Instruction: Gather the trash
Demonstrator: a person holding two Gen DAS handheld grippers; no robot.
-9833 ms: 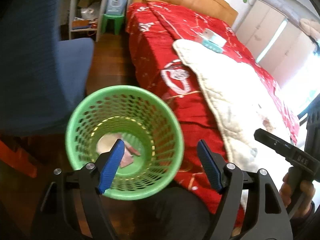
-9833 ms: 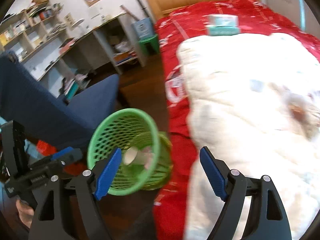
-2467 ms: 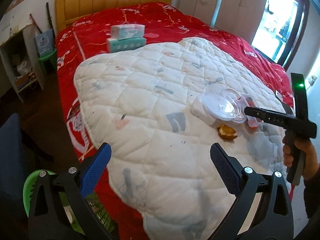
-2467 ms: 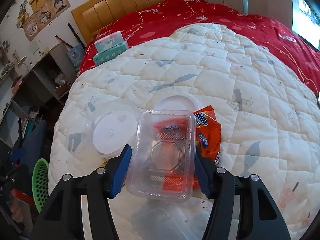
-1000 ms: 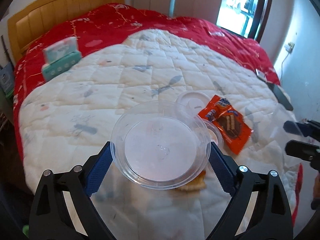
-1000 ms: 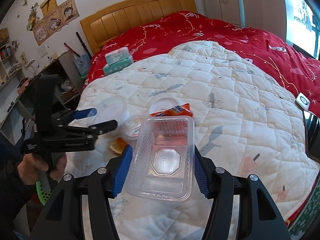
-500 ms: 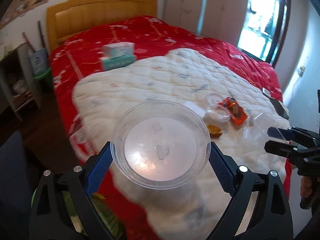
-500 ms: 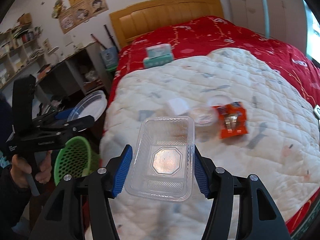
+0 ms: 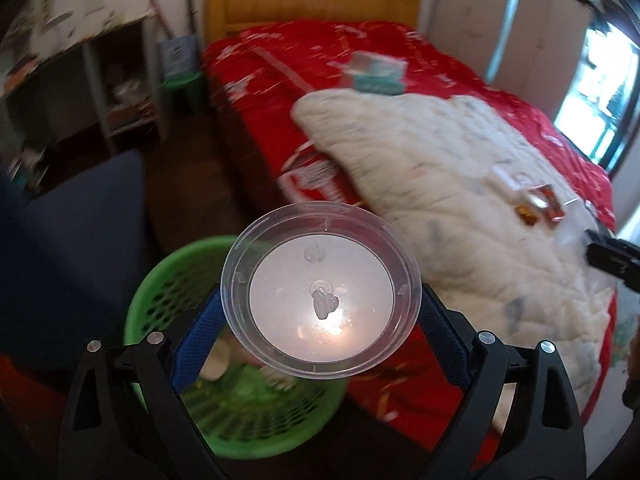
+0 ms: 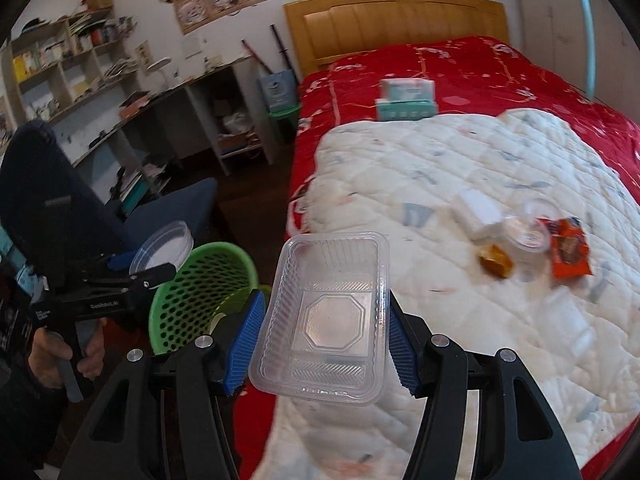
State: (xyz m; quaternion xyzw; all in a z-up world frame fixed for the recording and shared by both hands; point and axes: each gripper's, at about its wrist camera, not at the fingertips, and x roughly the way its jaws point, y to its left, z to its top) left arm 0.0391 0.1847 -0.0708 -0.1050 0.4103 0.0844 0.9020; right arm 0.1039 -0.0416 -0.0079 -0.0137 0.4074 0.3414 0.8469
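A round clear lid [image 9: 320, 296] is pinched by the left gripper [image 9: 320, 320] above the green basket [image 9: 160, 280], left of the bed [image 10: 460, 68]. A clear rectangular tray [image 10: 328, 320] is clamped by the right gripper [image 10: 326, 344] near the quilt [image 10: 440, 184] edge.

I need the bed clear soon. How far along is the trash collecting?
Done: some scraps already lie in the green basket.
In hand: the left gripper holds a round clear lid over the basket; the right gripper holds a clear tray.
Left on the quilt: an orange wrapper, a small cup, food scraps.
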